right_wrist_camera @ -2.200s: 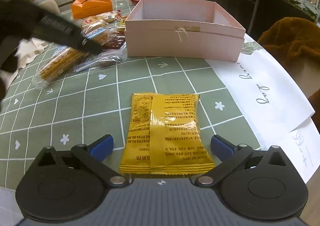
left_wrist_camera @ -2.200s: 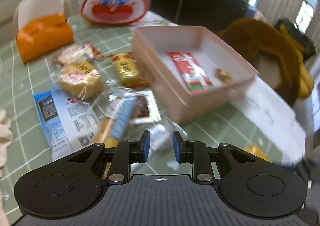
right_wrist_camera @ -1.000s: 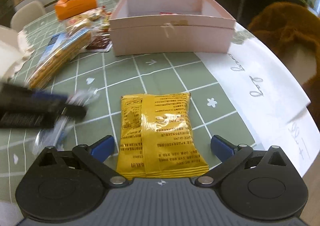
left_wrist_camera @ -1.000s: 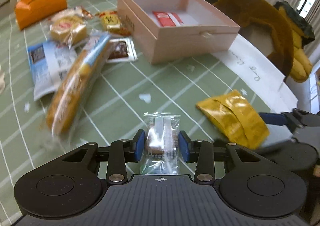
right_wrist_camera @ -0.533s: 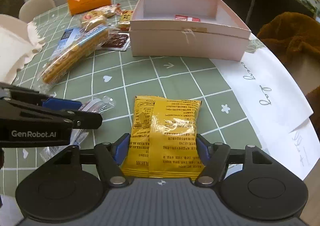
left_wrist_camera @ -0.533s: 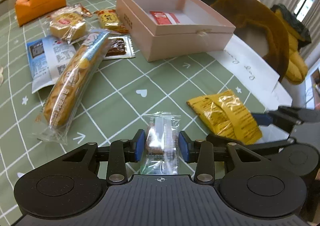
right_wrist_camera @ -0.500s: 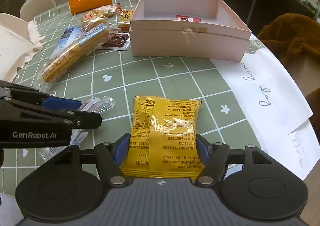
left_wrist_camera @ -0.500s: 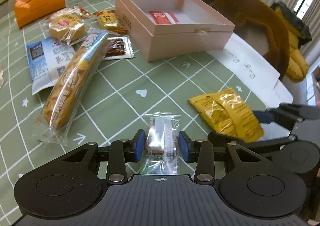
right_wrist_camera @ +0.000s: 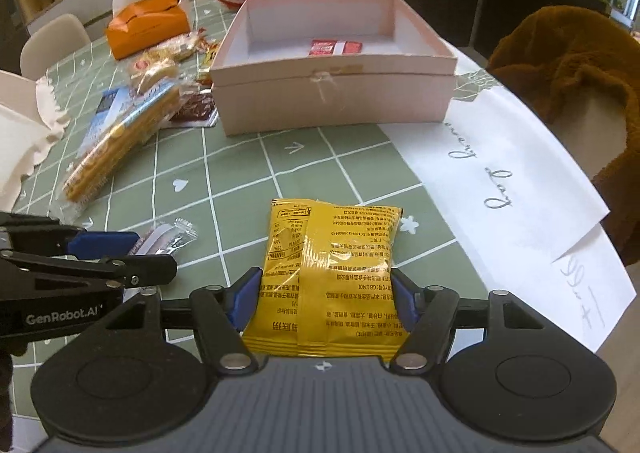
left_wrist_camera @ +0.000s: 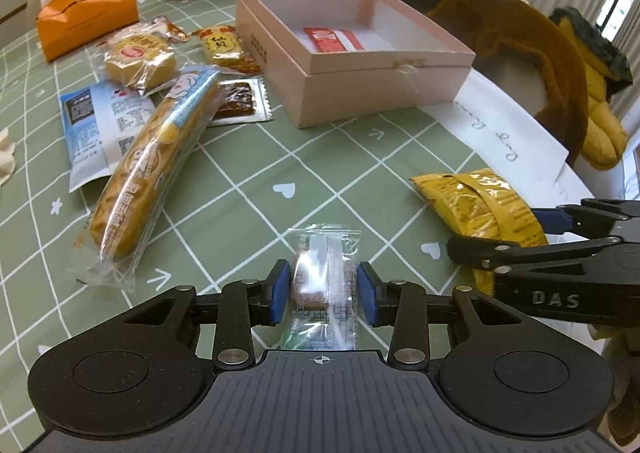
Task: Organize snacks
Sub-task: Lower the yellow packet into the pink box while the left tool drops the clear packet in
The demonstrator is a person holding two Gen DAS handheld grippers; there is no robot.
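We note both grippers low over the green checked tablecloth [right_wrist_camera: 248, 157], on the near side of the pink box [right_wrist_camera: 332, 97], which stands open with one red packet [right_wrist_camera: 335, 47] lying inside. The right gripper [right_wrist_camera: 326, 299] has just been closing and its jaws now press the two long edges of the yellow packet [right_wrist_camera: 330, 249], near the packet's near end; the far end rests on the cloth. The left gripper [left_wrist_camera: 323, 293] sits at medium width, jaws closed in slightly, flanking a small clear-wrapped sweet [left_wrist_camera: 323, 273]; the pads look to be touching the wrapper's sides. We judge the yellow packet light, soft and crinkly, its foil slippery, so an edge pinch may buckle it; a hold across the middle seam would carry better. The sweet has a firmer core under loose film, so we grip over the core, not the frilled ends. Left of the box lie a long biscuit pack [left_wrist_camera: 152, 173] and further snacks, still unsorted
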